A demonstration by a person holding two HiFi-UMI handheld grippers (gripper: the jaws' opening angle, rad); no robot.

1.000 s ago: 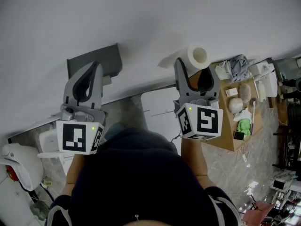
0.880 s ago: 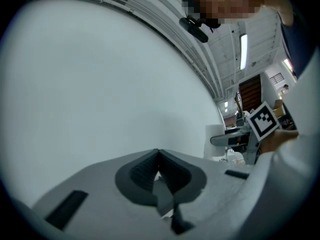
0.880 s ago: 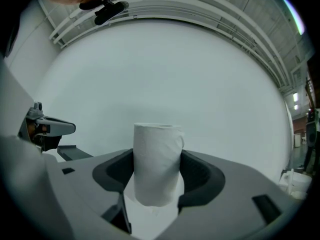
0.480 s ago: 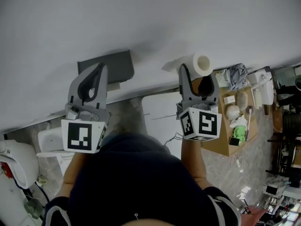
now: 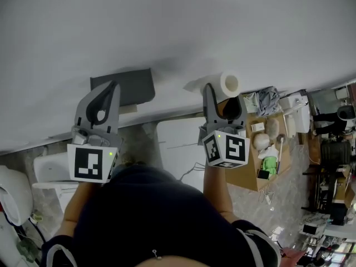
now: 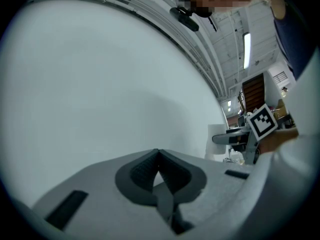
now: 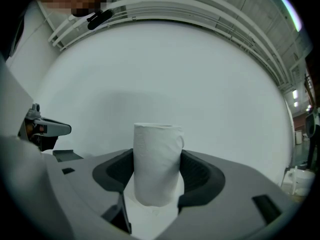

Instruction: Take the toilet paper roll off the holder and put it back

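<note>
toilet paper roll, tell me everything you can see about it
The toilet paper roll is a slim white cylinder of soft, faintly embossed paper; the head view shows its hollow core at one end. The right gripper clamps its curved sides between both dark pads, holding it in the air near the white wall, apart from the grey holder. A loose sheet seems to hang from it.

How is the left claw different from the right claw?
The left grey plastic claw is shut and empty; the right grey plastic claw is spread wide, clamped on the white toilet paper roll. The left claw is near the dark grey wall holder; the right claw is off to its side. Both point at the white wall.
</note>
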